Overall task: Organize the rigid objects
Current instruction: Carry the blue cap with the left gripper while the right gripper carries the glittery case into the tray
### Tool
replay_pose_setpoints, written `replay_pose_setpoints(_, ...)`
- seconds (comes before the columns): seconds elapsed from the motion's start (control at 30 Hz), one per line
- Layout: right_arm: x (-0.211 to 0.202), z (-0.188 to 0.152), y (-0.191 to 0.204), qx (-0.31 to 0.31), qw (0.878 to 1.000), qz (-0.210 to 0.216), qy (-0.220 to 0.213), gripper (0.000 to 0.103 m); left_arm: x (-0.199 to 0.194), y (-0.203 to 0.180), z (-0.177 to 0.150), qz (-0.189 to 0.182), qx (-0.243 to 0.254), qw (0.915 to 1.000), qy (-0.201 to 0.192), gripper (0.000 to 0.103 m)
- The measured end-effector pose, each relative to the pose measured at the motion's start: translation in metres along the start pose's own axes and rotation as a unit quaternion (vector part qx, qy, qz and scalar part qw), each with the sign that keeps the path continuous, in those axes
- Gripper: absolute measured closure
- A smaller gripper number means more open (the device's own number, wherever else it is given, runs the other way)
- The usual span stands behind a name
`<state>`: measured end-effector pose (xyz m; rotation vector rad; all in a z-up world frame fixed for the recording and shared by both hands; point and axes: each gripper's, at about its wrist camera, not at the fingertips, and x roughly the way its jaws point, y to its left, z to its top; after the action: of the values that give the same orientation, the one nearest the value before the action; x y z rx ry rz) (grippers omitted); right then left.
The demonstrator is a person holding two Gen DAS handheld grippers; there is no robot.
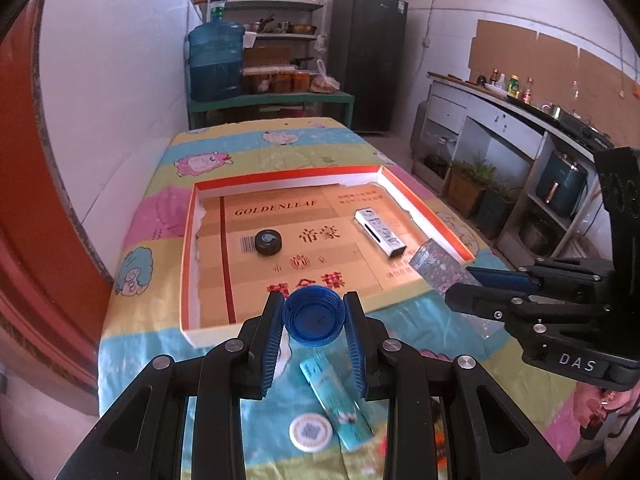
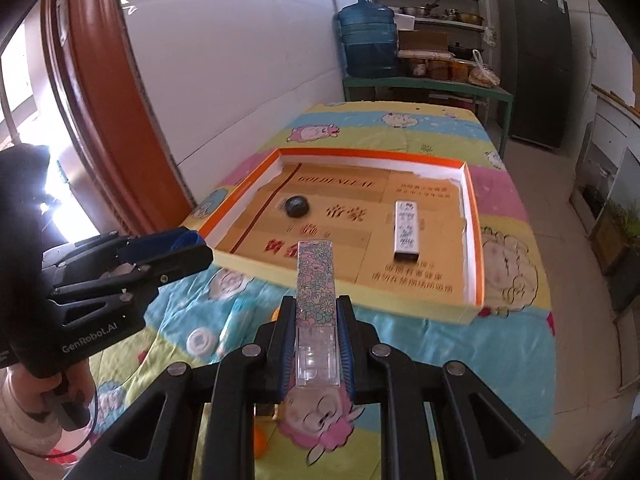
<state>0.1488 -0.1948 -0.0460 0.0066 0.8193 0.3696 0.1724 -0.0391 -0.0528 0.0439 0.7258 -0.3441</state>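
Note:
My left gripper (image 1: 314, 320) is shut on a blue bottle cap (image 1: 315, 322) and holds it above the near rim of the orange-edged shallow box (image 1: 188, 264). My right gripper (image 2: 314, 312) is shut on a long flower-patterned clear case (image 2: 316, 280), held just before the box's near edge (image 2: 360, 304); the case also shows in the left wrist view (image 1: 438, 270). Inside the box lie a black round lid (image 1: 268, 242) and a white patterned rectangular case (image 1: 380, 232). A teal tube (image 1: 336, 404) and a white round token (image 1: 311, 432) lie on the cloth below my left gripper.
The box sits on a table covered by a cartoon-sheep cloth (image 1: 280, 140). A white wall and red door frame (image 1: 24, 200) run along the left. A green bench with a blue water jug (image 1: 216, 64), shelves and a dark fridge (image 1: 368, 60) stand behind. A counter (image 1: 520, 120) is at the right.

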Motion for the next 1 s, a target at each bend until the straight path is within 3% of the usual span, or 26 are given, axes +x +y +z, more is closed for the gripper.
replay_pose_setpoints(0.47,0.039,0.031,-0.016,0.030,1.000,-0.011,0.000,0.083,0.043,0.030,0.030,0.039,-0.032,0.9987,0.002,0.072)
replay_pose_setpoints(1.0,0.097,0.052,-0.022,0.032,0.998,-0.043,0.035,0.083,0.097,0.062,0.035,0.061,-0.067,0.9947,0.049,0.072)
